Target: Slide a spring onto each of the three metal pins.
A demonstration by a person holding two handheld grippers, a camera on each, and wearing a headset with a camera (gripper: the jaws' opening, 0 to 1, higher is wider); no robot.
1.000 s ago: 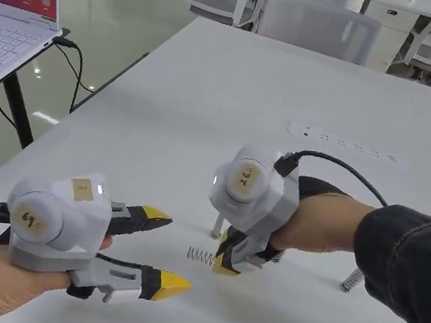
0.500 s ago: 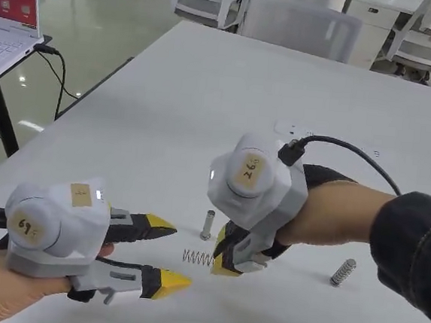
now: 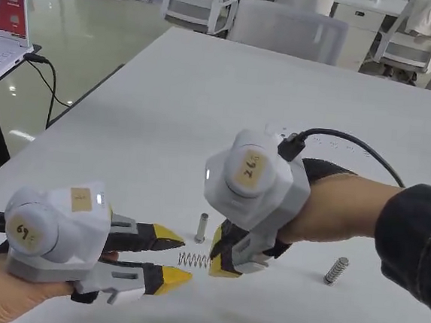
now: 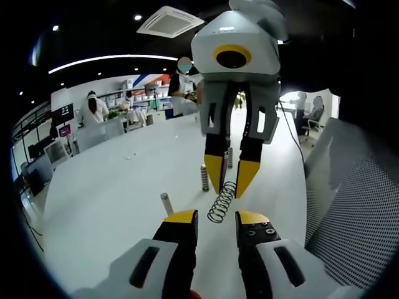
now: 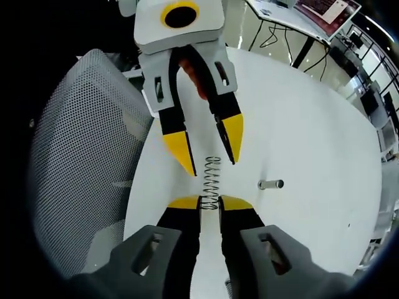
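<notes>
My right gripper [image 3: 218, 258] [image 5: 210, 203] is shut on one end of a thin wire spring [image 3: 194, 260] [image 5: 211, 180], held level just above the white table [image 3: 204, 115]. The spring's [image 4: 221, 202] free end reaches in between the yellow tips of my left gripper [image 3: 173, 257] [image 4: 216, 218], which is open and does not touch it. A bare metal pin [image 3: 201, 227] [image 4: 167, 204] [image 5: 270, 184] stands just behind the spring. Another pin wearing a spring [image 3: 336, 270] [image 4: 204, 177] stands to the right, beside the right sleeve.
A laptop [image 3: 2, 14] sits on a stand off the table's left edge. A white power strip [image 3: 330, 141] lies further back on the table, and the right gripper's black cable [image 3: 353, 147] arcs over it. Mesh chairs [image 3: 287, 28] stand along the far side.
The head camera has drifted. The left jaws stand closer together than a second ago, and the spring's free end is now between their tips. The right gripper still holds the spring.
</notes>
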